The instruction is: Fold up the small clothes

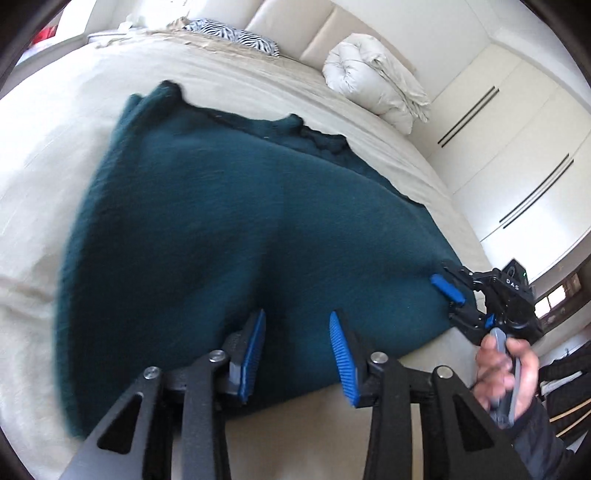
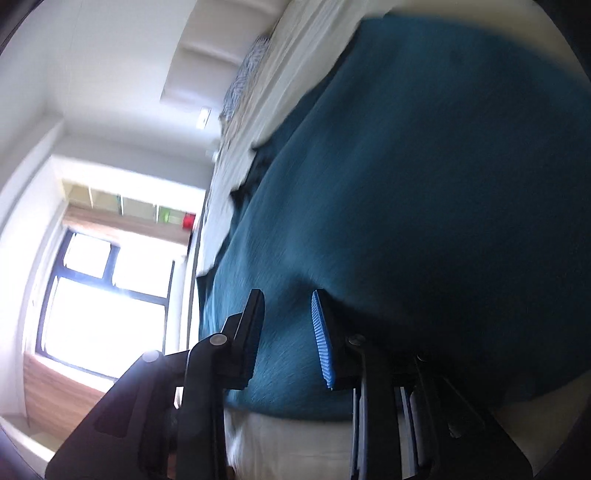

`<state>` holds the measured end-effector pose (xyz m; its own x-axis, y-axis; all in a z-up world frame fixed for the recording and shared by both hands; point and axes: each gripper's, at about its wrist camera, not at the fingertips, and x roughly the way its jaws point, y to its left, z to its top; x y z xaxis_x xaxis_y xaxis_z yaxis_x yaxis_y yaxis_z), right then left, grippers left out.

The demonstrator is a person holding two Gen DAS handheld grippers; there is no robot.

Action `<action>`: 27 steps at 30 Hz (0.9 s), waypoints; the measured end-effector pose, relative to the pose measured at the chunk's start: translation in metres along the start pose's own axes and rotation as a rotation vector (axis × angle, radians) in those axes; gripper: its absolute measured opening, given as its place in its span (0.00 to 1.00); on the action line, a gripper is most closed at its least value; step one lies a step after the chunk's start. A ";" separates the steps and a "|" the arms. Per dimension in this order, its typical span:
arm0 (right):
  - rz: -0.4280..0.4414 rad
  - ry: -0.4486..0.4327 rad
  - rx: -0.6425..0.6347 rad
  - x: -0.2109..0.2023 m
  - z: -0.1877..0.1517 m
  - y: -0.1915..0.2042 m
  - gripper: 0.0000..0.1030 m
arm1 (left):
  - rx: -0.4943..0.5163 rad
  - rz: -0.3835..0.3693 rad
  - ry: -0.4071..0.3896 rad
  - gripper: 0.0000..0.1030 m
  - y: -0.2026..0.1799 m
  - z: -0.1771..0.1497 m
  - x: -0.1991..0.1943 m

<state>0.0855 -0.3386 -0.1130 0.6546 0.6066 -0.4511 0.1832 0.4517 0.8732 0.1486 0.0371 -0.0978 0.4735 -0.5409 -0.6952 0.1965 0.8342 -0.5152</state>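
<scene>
Left wrist view: my left tool (image 1: 297,334) hovers released over the dark teal knitted garment (image 1: 229,229) spread on the cream bed (image 1: 55,155). My right tool (image 1: 448,295) grips its corner. Right wrist view: fabric (image 2: 424,184) lies between the pads (image 2: 320,339).

A rolled white duvet (image 1: 373,77) and zebra pillow (image 1: 232,35) lie on the bed (image 1: 55,155).

Garment (image 1: 229,221) lies spread on bed (image 1: 55,192). Rolled duvet (image 1: 373,77) and pillow (image 1: 236,35) sit behind it at the headboard. Wardrobe (image 1: 517,140) stands right of bed; right gripper (image 1: 456,295) at garment's right edge.
</scene>
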 end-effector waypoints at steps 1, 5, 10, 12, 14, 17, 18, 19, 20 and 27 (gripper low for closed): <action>-0.006 -0.024 0.010 -0.006 0.006 -0.005 0.23 | -0.013 -0.001 -0.005 0.37 0.003 -0.001 -0.003; -0.065 -0.166 0.048 -0.061 0.031 -0.035 0.23 | -0.064 0.001 -0.032 0.37 0.023 -0.005 -0.025; -0.194 -0.285 0.058 -0.122 0.037 -0.041 0.29 | -0.089 0.063 -0.113 0.55 0.035 -0.014 -0.075; -0.218 -0.310 0.041 -0.135 0.032 -0.030 0.46 | -0.102 0.081 -0.152 0.62 0.041 -0.014 -0.095; -0.192 -0.300 -0.018 -0.128 0.020 -0.005 0.47 | -0.114 0.074 -0.181 0.68 0.044 -0.010 -0.103; -0.119 -0.192 -0.113 -0.089 0.006 0.047 0.49 | -0.131 0.041 -0.188 0.68 0.044 0.001 -0.101; -0.098 -0.140 -0.155 -0.064 -0.002 0.065 0.50 | -0.131 0.020 -0.187 0.68 0.043 0.005 -0.096; -0.085 -0.109 -0.177 -0.037 -0.002 0.081 0.50 | -0.130 0.010 -0.184 0.68 0.043 0.009 -0.092; -0.071 -0.058 -0.201 -0.008 -0.009 0.096 0.50 | -0.135 0.019 -0.181 0.68 0.044 0.015 -0.084; -0.084 0.174 -0.241 0.141 -0.031 0.122 0.52 | -0.283 0.061 -0.104 0.71 0.082 0.036 -0.046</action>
<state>0.1772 -0.1781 -0.0761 0.5050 0.6544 -0.5628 0.0385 0.6343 0.7721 0.1738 0.1346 -0.0897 0.5651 -0.4645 -0.6818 -0.0752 0.7939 -0.6033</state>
